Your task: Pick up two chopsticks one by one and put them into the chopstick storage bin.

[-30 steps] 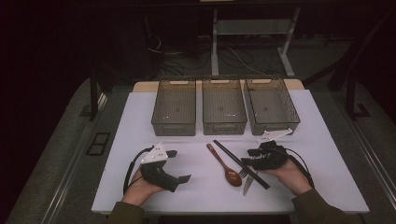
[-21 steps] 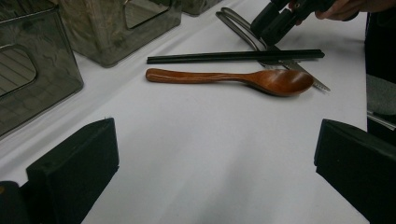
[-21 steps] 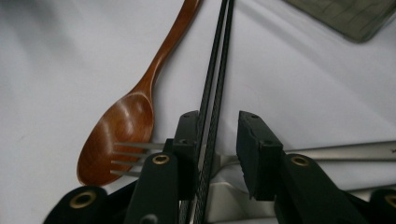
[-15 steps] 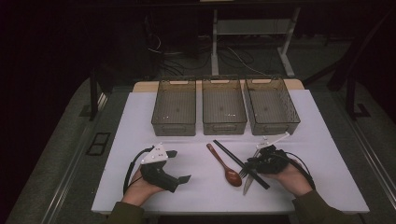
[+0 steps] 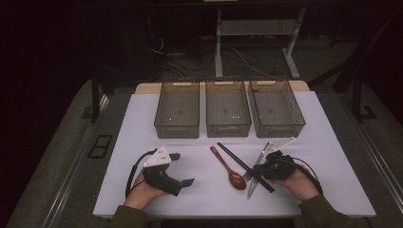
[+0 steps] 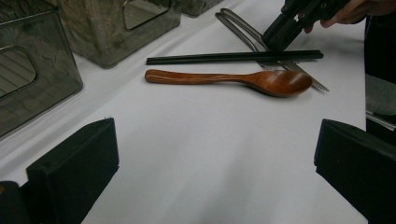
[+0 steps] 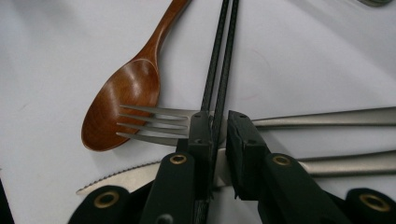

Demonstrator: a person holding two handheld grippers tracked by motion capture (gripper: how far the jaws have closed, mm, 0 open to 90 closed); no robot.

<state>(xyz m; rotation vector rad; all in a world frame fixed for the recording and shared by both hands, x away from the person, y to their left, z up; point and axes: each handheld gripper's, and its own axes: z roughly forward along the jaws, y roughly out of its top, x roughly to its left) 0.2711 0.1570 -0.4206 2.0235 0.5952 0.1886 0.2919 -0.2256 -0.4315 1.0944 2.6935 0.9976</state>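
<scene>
I am closing my right hand-held gripper on the chopsticks near the desk's front edge; my left hand-held gripper is resting released.

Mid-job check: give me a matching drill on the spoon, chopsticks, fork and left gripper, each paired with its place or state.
Things:
1. spoon
2. chopsticks
3. fork
4. left gripper

States:
A. jaws open over bare table
B. between the right gripper's jaws
C. metal, tines beside the wooden bowl
D. brown wood, leftmost of the cutlery in the high view

Pairs: 1-D, 2-B, 3-C, 4-A
</scene>
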